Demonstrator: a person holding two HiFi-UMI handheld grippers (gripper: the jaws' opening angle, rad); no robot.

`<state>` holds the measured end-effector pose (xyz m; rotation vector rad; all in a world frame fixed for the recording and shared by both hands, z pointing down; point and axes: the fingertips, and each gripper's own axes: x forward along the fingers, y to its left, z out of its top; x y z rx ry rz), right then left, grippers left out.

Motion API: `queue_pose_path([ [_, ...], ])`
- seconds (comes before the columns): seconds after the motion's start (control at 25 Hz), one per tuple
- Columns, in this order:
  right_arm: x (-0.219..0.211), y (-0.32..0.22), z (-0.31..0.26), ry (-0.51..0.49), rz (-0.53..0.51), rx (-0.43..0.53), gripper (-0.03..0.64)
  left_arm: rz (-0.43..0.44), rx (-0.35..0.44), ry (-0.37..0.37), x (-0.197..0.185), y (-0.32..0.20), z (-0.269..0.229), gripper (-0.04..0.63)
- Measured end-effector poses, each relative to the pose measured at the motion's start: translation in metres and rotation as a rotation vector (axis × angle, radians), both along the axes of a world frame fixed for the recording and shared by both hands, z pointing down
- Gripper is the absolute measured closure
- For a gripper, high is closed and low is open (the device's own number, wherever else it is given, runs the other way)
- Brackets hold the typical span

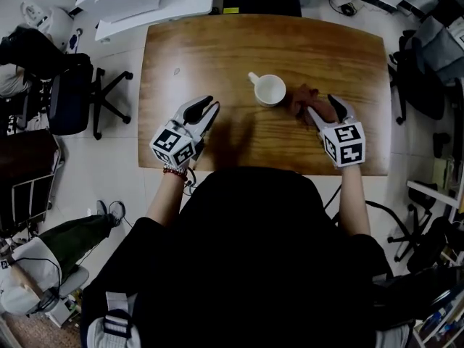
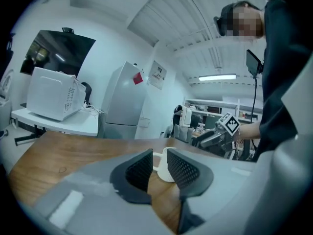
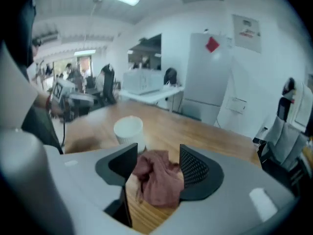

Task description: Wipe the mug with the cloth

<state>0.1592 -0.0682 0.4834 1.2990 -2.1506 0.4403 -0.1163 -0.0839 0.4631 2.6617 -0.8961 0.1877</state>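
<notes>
two tools (image 1: 212, 104) (image 1: 321, 106), one cloth (image 1: 302, 96), one mug (image 1: 270, 90)

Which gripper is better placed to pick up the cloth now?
Right. The right gripper has its open jaws around the cloth on the table; the left gripper, empty, is across the mug from it.

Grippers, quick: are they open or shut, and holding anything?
Left gripper: open, empty.
Right gripper: open; the cloth lies loose between its fingers.
</notes>
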Motion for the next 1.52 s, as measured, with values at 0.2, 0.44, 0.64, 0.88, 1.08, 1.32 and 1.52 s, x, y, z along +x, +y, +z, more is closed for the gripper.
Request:
queue_pose_path([
  [0.2, -0.010, 0.010, -0.130, -0.283, 0.074, 0.347, 0.354, 0.012, 0.072, 0.076, 0.004, 0.012, -0.041, 0.514],
  [0.44, -0.026, 0.019, -0.188, -0.247, 0.081, 0.510, 0.356, 0.022, 0.124, 0.160, 0.010, 0.013, -0.080, 0.525],
  [0.64, -0.027, 0.023, -0.192, -0.256, 0.125, 0.521, 0.367, 0.039, 0.144, 0.182, 0.021, 0.021, -0.094, 0.529],
  [0.88, -0.029, 0.028, -0.195, -0.223, 0.123, 0.534, 0.394, 0.065, 0.147, 0.169, 0.029, 0.035, -0.094, 0.529],
  [1.08, -0.037, 0.032, -0.198, -0.224, 0.107, 0.539, 0.397, 0.059, 0.153, 0.168, 0.028, 0.039, -0.096, 0.529],
  [1.32, -0.040, 0.038, -0.193, -0.223, 0.116, 0.526, 0.399, 0.050, 0.166, 0.172, 0.021, 0.047, -0.103, 0.529],
  [1.52, -0.037, 0.045, -0.188, -0.221, 0.124, 0.512, 0.399, 0.041, 0.158, 0.174, 0.019, 0.057, -0.101, 0.529],
])
